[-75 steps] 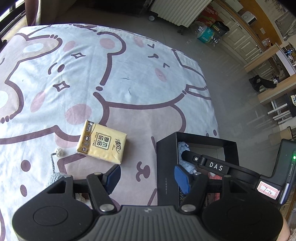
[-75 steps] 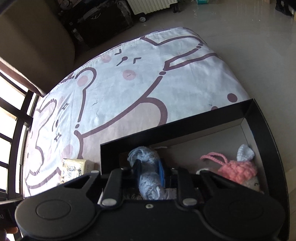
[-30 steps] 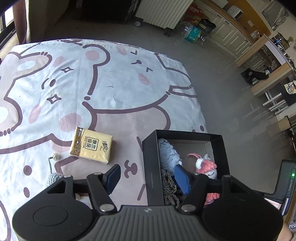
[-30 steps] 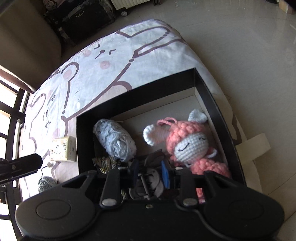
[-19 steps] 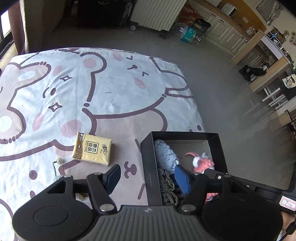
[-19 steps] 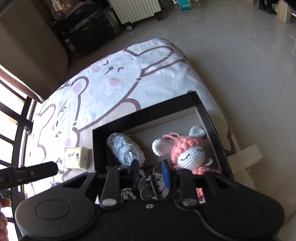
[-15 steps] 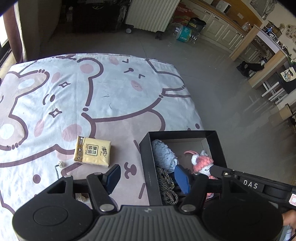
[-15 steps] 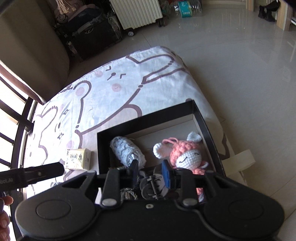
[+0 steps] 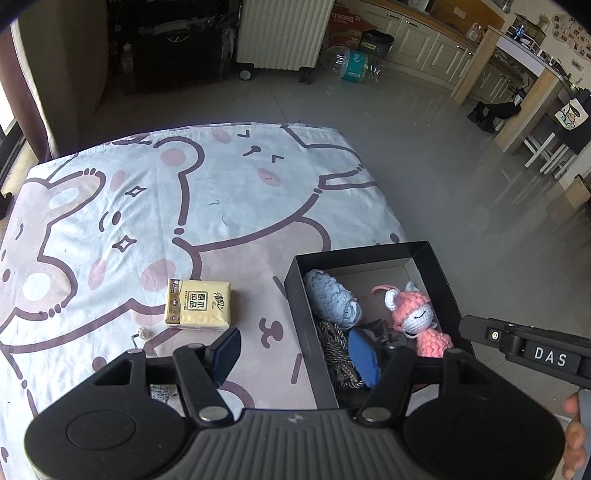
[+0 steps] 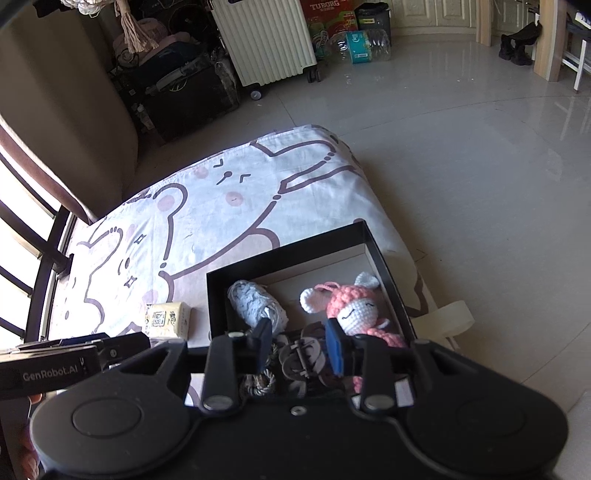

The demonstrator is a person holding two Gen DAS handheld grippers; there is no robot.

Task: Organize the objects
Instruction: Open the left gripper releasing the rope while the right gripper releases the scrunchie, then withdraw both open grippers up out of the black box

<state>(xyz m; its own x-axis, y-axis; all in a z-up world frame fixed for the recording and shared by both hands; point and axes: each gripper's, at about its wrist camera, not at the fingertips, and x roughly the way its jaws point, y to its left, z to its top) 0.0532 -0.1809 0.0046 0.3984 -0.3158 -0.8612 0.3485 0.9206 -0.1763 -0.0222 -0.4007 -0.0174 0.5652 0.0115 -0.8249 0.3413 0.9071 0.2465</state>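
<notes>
A black box (image 9: 300,295) stands at the right edge of the cartoon bear sheet (image 9: 221,206). It holds a blue yarn skein (image 9: 332,302), a pink crochet doll (image 9: 413,317), a braided cord (image 9: 336,354) and a dark hair clip (image 10: 301,354). A yellow tissue pack (image 9: 197,304) lies on the sheet left of the box. My left gripper (image 9: 295,354) hangs open and empty over the box's left wall. My right gripper (image 10: 299,343) hovers above the box (image 10: 288,254). Its jaws are opening, and the clip shows below the gap, untouched.
A grey yarn ball (image 9: 160,391) and a small white tassel (image 9: 142,332) lie near the sheet's front, partly under my left gripper. Beyond the sheet is bare floor, with a white radiator (image 9: 284,33) and dark bags at the back. Window bars (image 10: 33,258) run along the left.
Both grippers have risen, so the box looks smaller. The blue yarn that my right gripper held lies loose in the box. The right jaws have widened slightly.
</notes>
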